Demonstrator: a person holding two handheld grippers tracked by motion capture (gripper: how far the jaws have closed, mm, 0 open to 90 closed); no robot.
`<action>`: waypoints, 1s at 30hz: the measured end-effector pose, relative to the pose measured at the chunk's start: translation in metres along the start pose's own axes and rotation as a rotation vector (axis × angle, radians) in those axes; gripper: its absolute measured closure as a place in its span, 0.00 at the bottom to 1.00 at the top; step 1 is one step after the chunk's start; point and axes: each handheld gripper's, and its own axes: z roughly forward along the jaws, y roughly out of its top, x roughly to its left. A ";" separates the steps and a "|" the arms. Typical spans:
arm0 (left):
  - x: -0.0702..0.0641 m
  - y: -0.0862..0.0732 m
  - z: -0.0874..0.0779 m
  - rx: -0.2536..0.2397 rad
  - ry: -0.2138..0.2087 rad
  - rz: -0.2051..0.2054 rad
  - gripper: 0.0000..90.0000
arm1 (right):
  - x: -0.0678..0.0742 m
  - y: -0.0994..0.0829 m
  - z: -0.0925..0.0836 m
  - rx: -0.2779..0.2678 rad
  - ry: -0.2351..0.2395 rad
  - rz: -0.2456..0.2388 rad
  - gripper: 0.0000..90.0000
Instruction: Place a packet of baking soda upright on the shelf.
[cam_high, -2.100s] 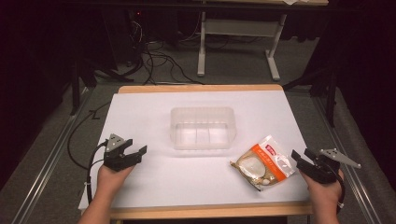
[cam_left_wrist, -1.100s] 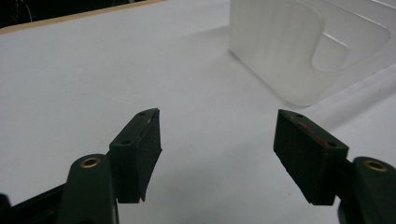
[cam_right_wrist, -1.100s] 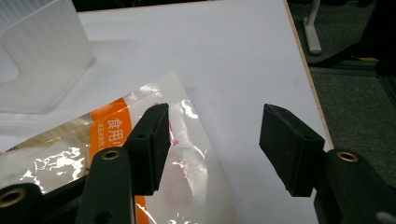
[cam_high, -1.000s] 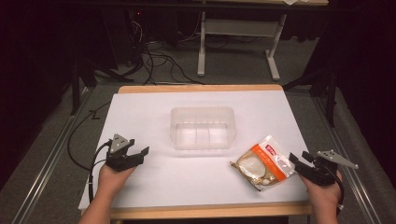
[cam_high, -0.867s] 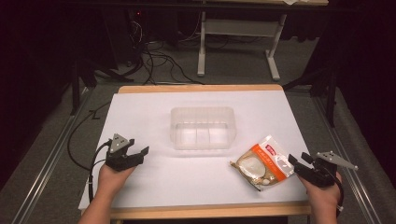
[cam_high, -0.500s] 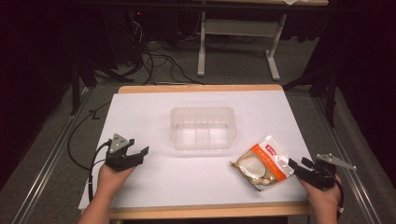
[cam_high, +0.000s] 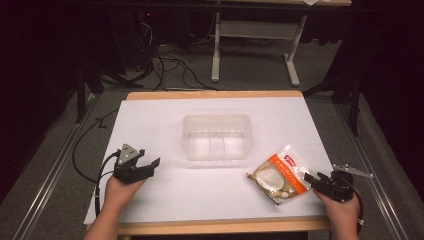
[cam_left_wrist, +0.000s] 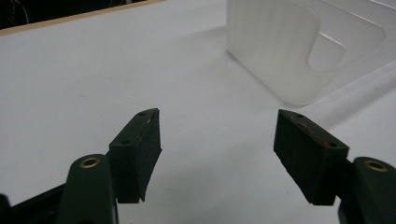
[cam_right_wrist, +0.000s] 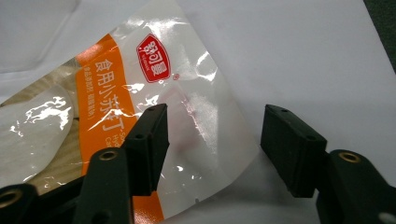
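Note:
A clear and orange snack bag with a red logo lies flat on the white table, right of centre near the front edge. My right gripper is open at the bag's right edge; in the right gripper view the bag has its corner between the two jaws, the left jaw over the plastic. My right gripper holds nothing. An empty clear plastic tub stands in the table's middle. My left gripper is open at the front left, and its jaws point toward the tub. Bare table lies between the jaws of my left gripper.
The white table sheet covers a wooden-edged table. A black cable trails off the left side from the left gripper. Dark floor, cables and a desk frame lie beyond the far edge.
My right gripper has moved left and down toward the bag, its jaws now straddling the bag's right corner. The left gripper, bag and tub have stayed put.

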 end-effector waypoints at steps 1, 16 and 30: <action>0.000 0.000 0.000 0.000 0.000 0.001 0.36 | 0.000 0.000 0.000 0.000 0.000 0.000 0.50; -0.003 0.000 0.002 0.017 -0.004 0.019 0.36 | -0.001 0.001 -0.005 -0.003 0.057 0.002 0.86; -0.004 -0.001 0.003 0.026 -0.006 0.030 0.36 | 0.012 0.008 -0.017 -0.076 0.076 -0.080 1.00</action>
